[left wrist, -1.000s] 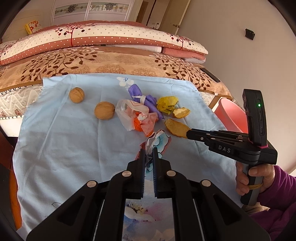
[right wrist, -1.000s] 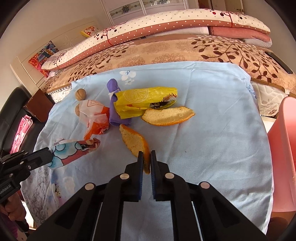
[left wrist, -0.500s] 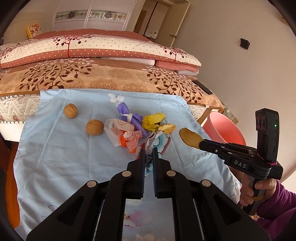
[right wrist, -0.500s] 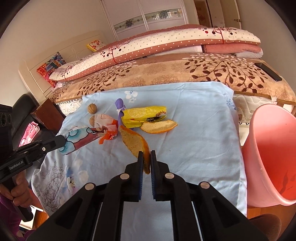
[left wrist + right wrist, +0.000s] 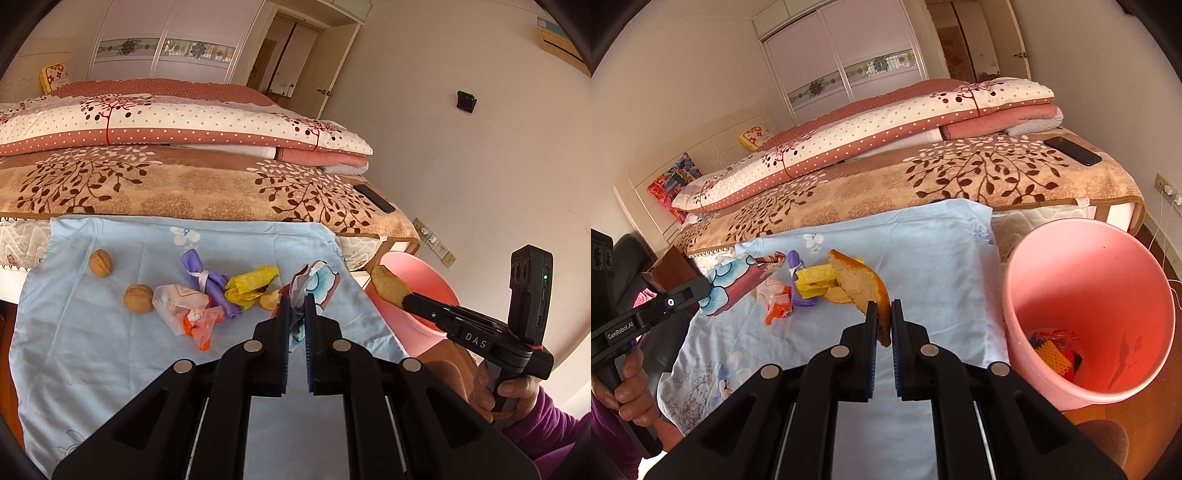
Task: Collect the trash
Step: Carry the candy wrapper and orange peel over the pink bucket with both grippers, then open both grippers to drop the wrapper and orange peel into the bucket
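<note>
My left gripper (image 5: 296,306) is shut on a crumpled blue-and-maroon printed wrapper (image 5: 314,286), lifted above the light blue cloth (image 5: 92,350). The same wrapper (image 5: 738,284) shows at the left of the right wrist view. My right gripper (image 5: 884,314) is shut on an orange peel (image 5: 862,284), held in the air left of the pink bucket (image 5: 1086,254). In the left wrist view that peel (image 5: 386,286) hangs in front of the bucket's rim (image 5: 413,260). On the cloth remain a yellow wrapper (image 5: 253,286), a purple wrapper (image 5: 208,278), a white-and-orange bag (image 5: 188,308) and a second peel (image 5: 269,299).
Two walnuts (image 5: 100,262) (image 5: 137,298) lie on the cloth's left part. The bucket holds coloured scraps (image 5: 1054,350) at its bottom. Behind the cloth is a bed with a brown leaf-print blanket (image 5: 184,188) and a dark phone (image 5: 1073,150). A person's hand (image 5: 506,391) grips the right tool.
Both grippers have risen off the cloth with their loads. The right one carried the peel to the right, toward the pink bucket, which now fills the right side of its view.
</note>
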The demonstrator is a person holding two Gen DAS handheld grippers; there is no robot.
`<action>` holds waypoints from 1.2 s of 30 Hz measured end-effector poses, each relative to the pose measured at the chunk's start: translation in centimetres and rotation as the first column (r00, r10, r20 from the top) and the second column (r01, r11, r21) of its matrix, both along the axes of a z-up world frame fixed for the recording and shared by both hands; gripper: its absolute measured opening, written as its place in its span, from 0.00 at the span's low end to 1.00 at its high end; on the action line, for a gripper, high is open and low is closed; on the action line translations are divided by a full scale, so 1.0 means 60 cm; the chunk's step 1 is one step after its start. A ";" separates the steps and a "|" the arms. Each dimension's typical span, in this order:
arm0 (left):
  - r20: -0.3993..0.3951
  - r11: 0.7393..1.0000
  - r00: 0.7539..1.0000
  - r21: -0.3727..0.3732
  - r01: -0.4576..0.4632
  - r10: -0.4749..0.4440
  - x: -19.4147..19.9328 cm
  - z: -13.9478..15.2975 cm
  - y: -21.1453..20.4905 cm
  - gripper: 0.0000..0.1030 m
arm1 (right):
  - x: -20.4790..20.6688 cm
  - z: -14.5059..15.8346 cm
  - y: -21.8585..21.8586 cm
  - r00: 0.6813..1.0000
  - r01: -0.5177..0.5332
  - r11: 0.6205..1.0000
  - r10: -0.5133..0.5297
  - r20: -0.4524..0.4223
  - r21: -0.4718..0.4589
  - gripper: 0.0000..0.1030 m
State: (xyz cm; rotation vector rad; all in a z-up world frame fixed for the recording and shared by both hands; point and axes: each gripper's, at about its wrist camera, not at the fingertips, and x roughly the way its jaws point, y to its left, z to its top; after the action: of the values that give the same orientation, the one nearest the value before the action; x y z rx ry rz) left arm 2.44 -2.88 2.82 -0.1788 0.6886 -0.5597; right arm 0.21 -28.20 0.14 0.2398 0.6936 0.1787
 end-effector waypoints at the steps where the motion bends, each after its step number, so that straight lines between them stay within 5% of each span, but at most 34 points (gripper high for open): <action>1: 0.007 1.000 1.000 -0.002 0.003 -0.003 0.001 0.004 -0.008 0.07 | -0.002 0.001 -0.008 1.000 0.010 1.000 -0.010 0.004 0.001 0.07; 21: 0.055 0.985 0.983 -0.015 0.174 -0.173 0.014 0.024 -0.216 0.07 | -0.046 0.001 -0.179 0.959 0.279 0.960 -0.280 0.038 0.033 0.07; 36: -0.019 0.959 0.960 0.054 0.280 -0.279 0.027 -0.037 -0.374 0.07 | -0.067 -0.046 -0.278 0.911 0.413 0.910 -0.412 -0.020 0.036 0.07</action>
State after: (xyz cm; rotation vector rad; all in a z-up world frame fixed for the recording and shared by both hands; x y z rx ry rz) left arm 4.04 -25.34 0.61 -0.0309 0.7448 -0.8096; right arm -3.81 -44.88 -2.60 0.4202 0.6371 -0.2156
